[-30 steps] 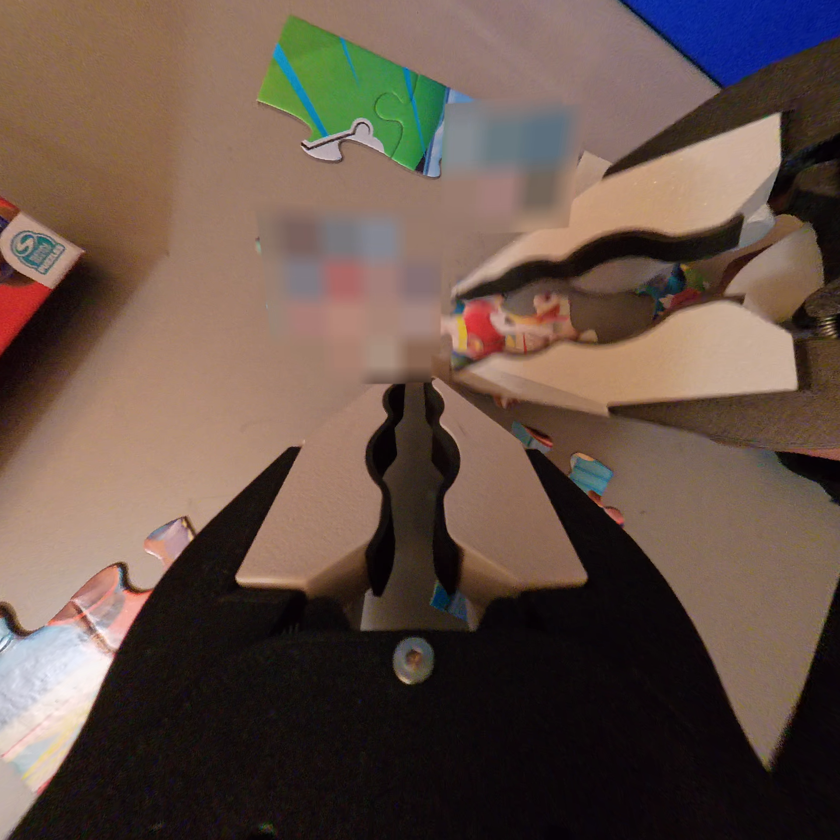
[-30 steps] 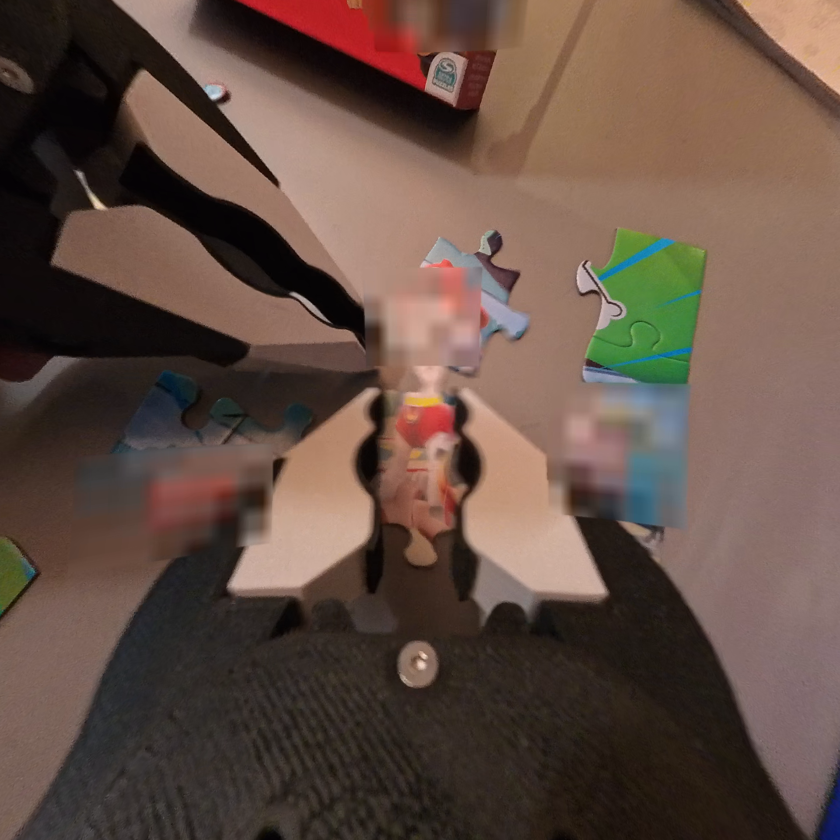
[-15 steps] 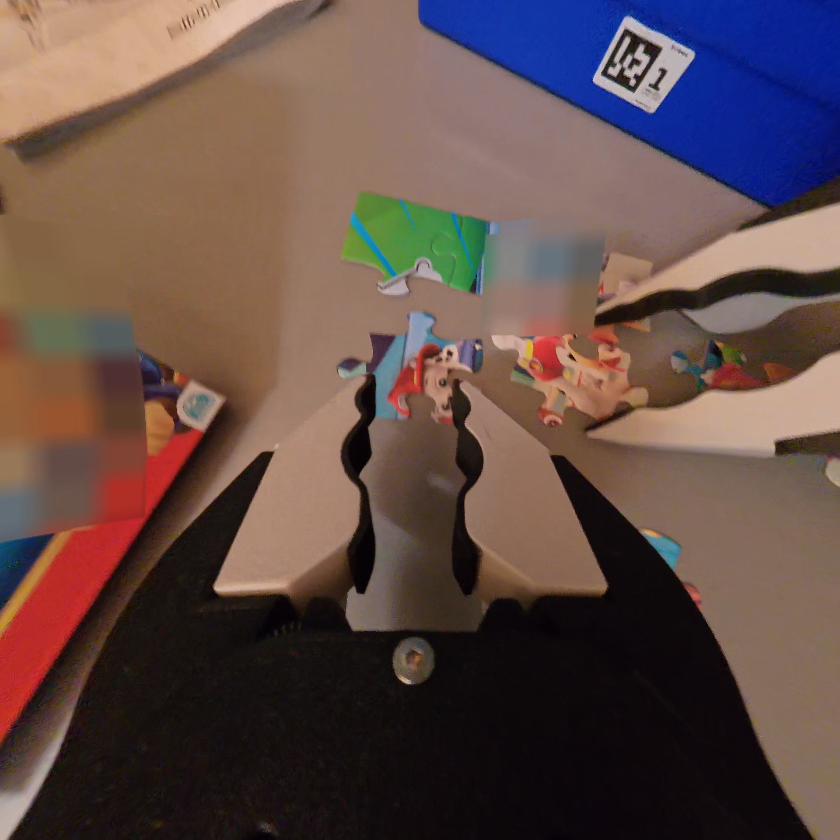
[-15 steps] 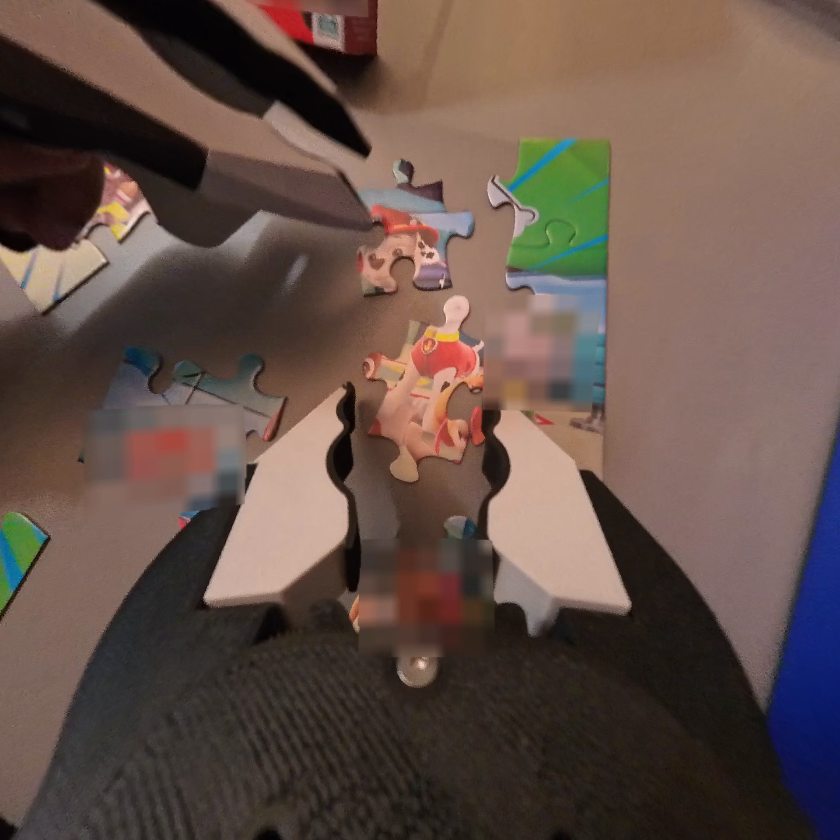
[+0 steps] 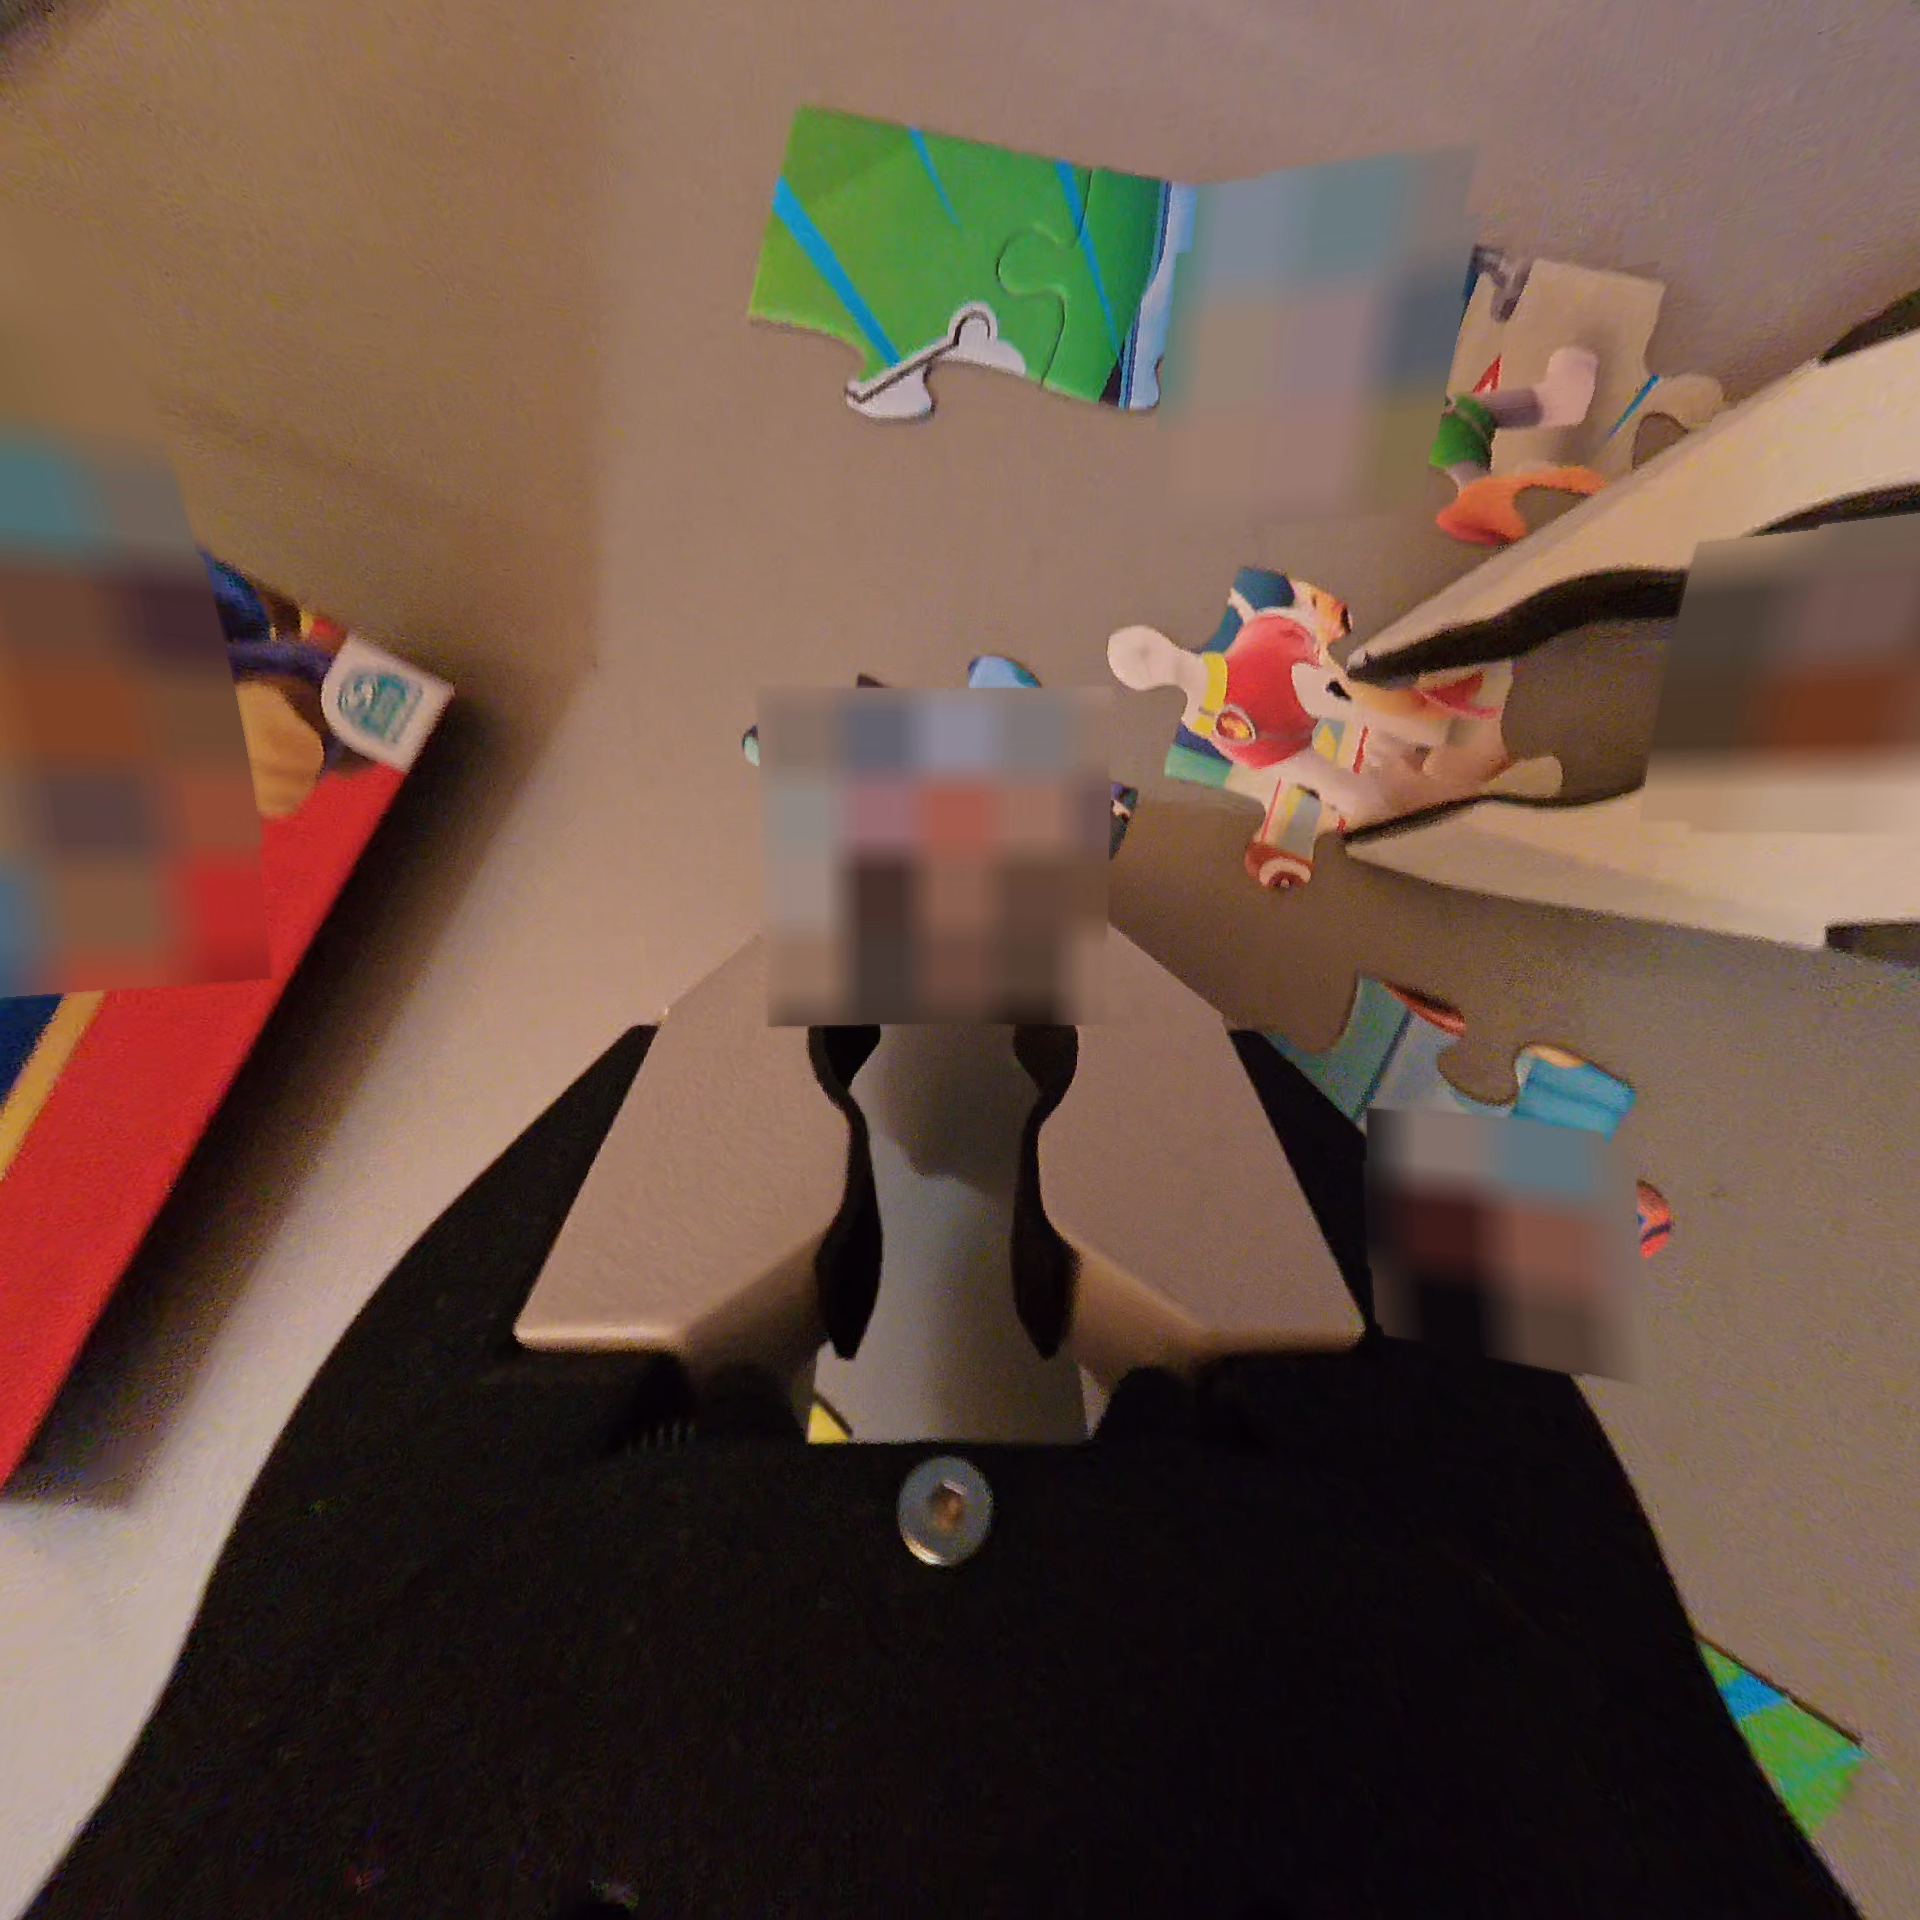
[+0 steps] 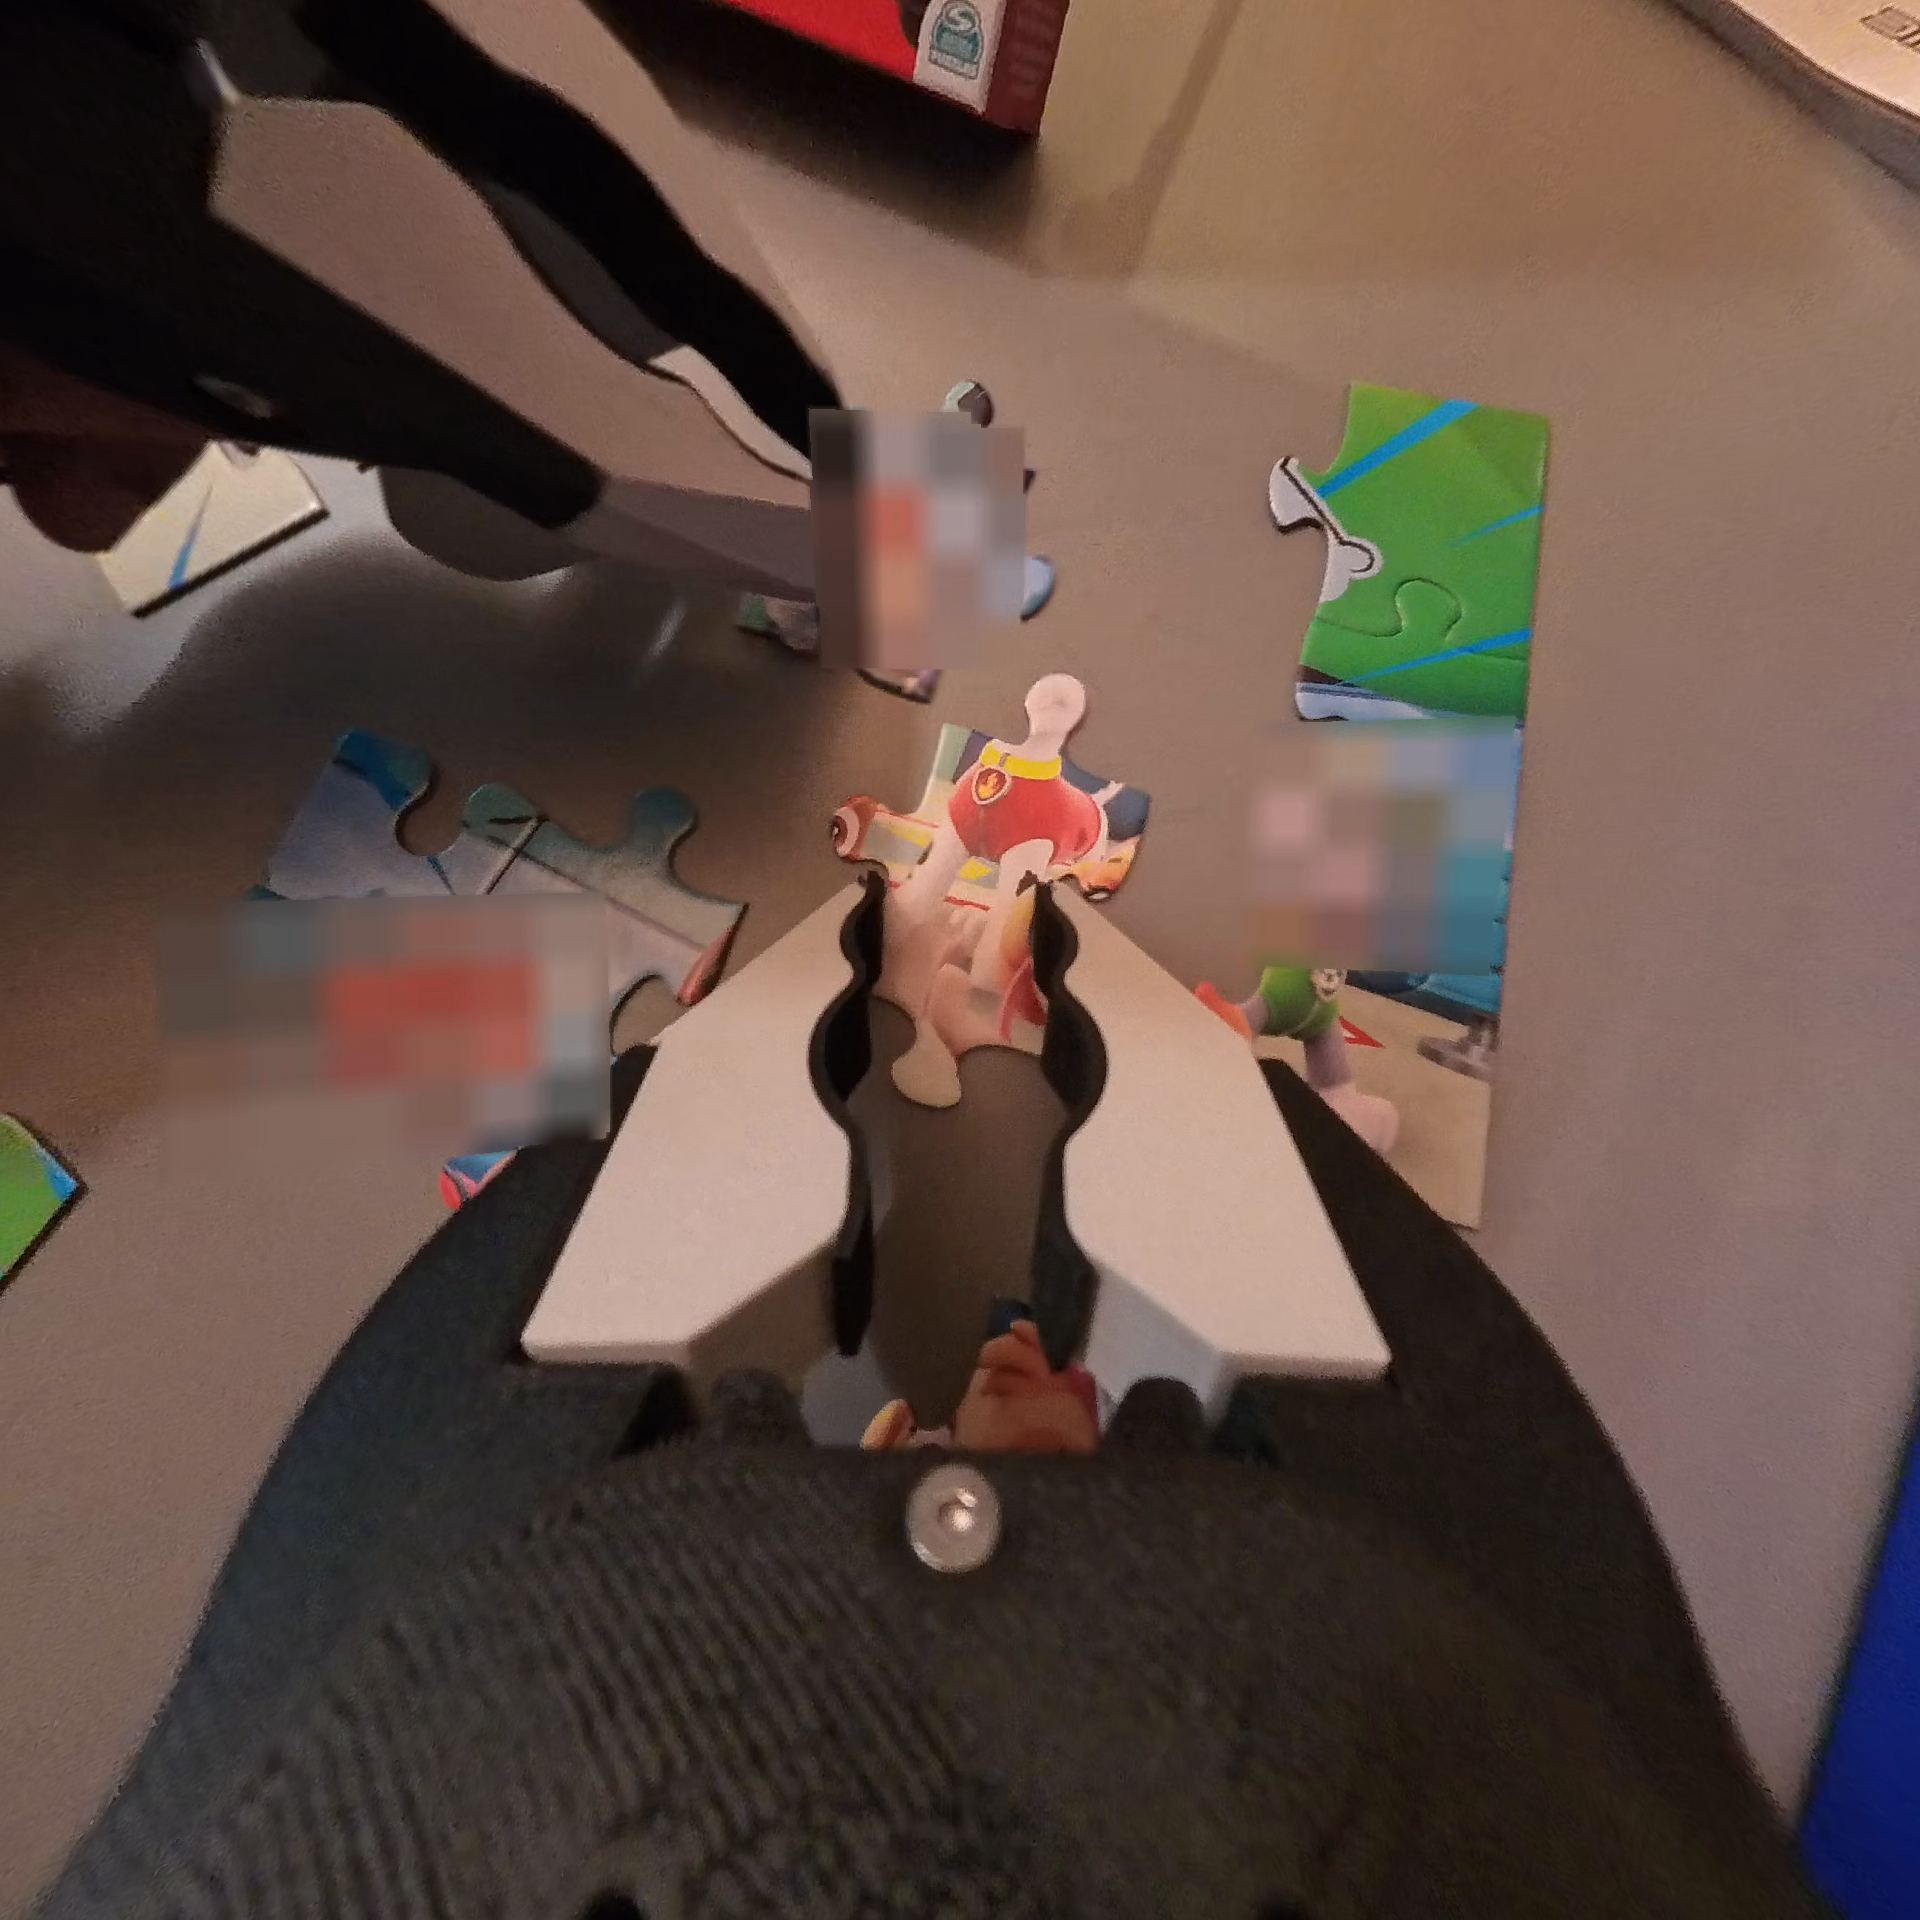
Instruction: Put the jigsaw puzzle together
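Observation:
My right gripper [image 6: 956, 894] is shut on a puzzle piece showing a red-vested dog body [image 6: 1023, 821]. Its pads press the piece's two sides low over the grey table [image 6: 1714, 727]. The left wrist view shows the same grip, with the right gripper [image 5: 1351, 748] on that piece [image 5: 1262, 691]. My left gripper [image 5: 940, 935] reaches a second piece [image 5: 997, 673], mostly under a mosaic patch that also hides the fingertips. In the right wrist view the left gripper [image 6: 800, 520] ends at that piece [image 6: 1034, 582]. I cannot tell whether it grips.
A joined strip of pieces with a green end [image 6: 1423, 540] lies to the right of both pieces. Joined blue pieces [image 6: 499, 831] lie on the left. A red box [image 5: 156, 1091] sits at the far left. A blue box [image 6: 1870, 1662] stands at the right edge. There is about 8 cm between the tips of the two grippers.
A second ago my right gripper held the red-vested piece. It opened with the piece flat on the table, and its pads have come together on it again. My left gripper opened, then narrowed over the second piece.

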Demonstrator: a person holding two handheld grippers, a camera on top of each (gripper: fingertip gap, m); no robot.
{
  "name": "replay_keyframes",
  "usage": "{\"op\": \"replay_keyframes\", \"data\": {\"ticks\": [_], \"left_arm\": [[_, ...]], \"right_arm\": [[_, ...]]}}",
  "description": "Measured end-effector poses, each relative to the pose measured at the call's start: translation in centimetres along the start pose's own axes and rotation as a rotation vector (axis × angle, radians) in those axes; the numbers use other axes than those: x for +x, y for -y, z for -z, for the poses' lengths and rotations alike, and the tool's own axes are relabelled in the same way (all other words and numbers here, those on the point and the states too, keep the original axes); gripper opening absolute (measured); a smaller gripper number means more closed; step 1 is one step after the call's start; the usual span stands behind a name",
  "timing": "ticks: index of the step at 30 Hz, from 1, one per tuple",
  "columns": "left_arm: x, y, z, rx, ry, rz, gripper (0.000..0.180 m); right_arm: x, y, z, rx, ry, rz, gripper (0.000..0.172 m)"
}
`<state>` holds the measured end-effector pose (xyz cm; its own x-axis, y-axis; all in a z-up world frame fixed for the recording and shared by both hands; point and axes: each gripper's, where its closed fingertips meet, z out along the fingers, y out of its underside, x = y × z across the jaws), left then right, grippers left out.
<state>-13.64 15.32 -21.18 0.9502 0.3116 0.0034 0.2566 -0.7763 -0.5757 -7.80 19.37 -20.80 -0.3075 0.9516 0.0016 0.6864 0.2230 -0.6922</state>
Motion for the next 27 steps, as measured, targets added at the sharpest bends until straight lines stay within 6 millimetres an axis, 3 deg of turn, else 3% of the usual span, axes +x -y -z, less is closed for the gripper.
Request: {"op": "replay_keyframes", "data": {"ticks": [6,7,8,13,15,19,22,27], "left_arm": [[0.6,-1.4,0.9,0.009,-0.013,0.053,0.017],[0.7,-1.5,1.0,0.006,-0.017,0.056,0.017],[0.8,-1.5,1.0,0.002,-0.021,0.057,0.017],[2.3,-1.5,1.2,0.007,-0.095,0.091,0.022],[2.7,-1.6,1.3,0.01,-0.122,0.105,0.024],[3.0,-1.6,1.4,0.012,-0.133,0.103,0.025],[3.1,-1.4,1.3,0.012,-0.141,0.112,0.025],[3.1,-1.4,1.2,0.015,-0.132,0.108,0.025]], "right_arm": [[-0.3,0.0,0.1,0.003,0.003,0.033,0.026],[-0.6,0.1,0.2,0.005,0.015,0.045,0.007],[-0.8,0.1,0.2,0.006,0.02,0.055,0.0],[-1.0,-0.2,0.4,-0.023,0.041,0.014,0.006],[-0.7,0.6,1.0,0.023,0.052,-0.006,0.006],[2.3,1.8,1.3,0.071,-0.033,0.0,0.038],[2.9,2.2,-0.1,0.049,0.021,0.057,0.061],[2.3,1.2,-1.4,-0.065,0.225,0.225,0.068]]}}
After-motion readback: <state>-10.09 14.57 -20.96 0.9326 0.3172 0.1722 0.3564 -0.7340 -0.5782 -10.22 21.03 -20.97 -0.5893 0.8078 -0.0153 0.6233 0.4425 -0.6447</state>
